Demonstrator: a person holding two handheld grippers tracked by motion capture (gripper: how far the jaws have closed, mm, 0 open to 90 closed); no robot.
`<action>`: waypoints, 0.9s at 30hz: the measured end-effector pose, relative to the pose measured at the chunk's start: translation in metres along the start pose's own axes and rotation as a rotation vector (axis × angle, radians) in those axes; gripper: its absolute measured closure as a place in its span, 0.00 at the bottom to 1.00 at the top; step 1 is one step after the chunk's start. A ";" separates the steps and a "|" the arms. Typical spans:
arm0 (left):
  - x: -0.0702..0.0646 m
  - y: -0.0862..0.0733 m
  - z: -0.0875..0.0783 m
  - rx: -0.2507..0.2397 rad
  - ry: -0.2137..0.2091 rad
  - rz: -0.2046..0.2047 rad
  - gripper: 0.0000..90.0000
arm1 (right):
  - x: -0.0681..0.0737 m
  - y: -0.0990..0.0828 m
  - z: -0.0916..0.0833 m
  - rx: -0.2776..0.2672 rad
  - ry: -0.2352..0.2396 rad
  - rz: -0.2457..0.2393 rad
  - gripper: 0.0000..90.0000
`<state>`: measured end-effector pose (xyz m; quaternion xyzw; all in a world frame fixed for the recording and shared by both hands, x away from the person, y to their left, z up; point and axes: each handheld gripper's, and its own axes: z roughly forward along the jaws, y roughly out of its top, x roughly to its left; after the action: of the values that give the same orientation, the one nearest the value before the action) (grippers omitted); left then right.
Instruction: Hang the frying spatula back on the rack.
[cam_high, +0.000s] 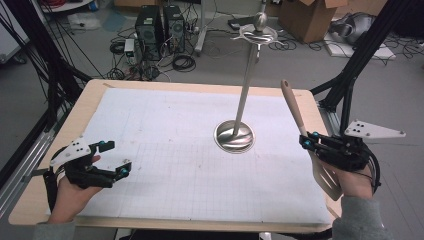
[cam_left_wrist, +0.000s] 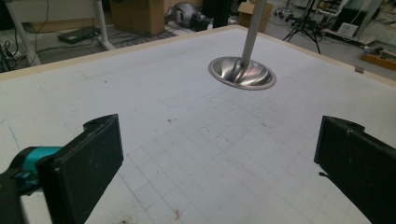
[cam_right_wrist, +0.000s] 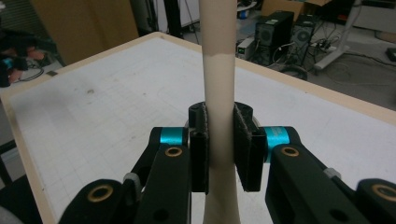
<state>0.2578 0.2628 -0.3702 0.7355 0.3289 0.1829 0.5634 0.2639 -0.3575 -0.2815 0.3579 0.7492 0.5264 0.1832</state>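
A slotted spatula (cam_high: 300, 125) with a beige handle and metal blade is held at the table's right edge, handle pointing up and away, blade by the person's hand. My right gripper (cam_high: 306, 141) is shut on its handle (cam_right_wrist: 218, 88), which runs up between the black pads. A tall metal stand (cam_high: 245, 85) rises from a round dished base (cam_high: 234, 136) right of the table's middle, with hooks at its top (cam_high: 255, 34). Near the left front corner my left gripper (cam_high: 116, 158) rests open, nothing between its jaws; the base (cam_left_wrist: 243, 73) lies ahead of it.
A white gridded mat (cam_high: 190, 155) covers the wooden table (cam_high: 95, 85). Beyond the far edge are computer towers (cam_high: 159, 27), cables on the floor and a cardboard box (cam_high: 310, 15). Black frame struts (cam_high: 360, 55) stand at the right.
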 end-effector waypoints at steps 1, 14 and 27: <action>0.000 0.000 0.000 0.000 0.000 0.001 0.02 | 0.000 0.002 0.000 -0.003 0.000 0.012 0.87; 0.002 -0.002 -0.001 0.005 0.003 -0.007 0.02 | -0.004 0.028 -0.003 -0.052 0.026 0.060 0.87; 0.002 -0.004 0.000 0.016 0.002 -0.009 0.02 | -0.013 0.038 0.000 -0.071 0.068 0.077 0.87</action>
<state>0.2586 0.2647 -0.3744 0.7381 0.3344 0.1785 0.5581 0.2853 -0.3596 -0.2479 0.3614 0.7215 0.5713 0.1499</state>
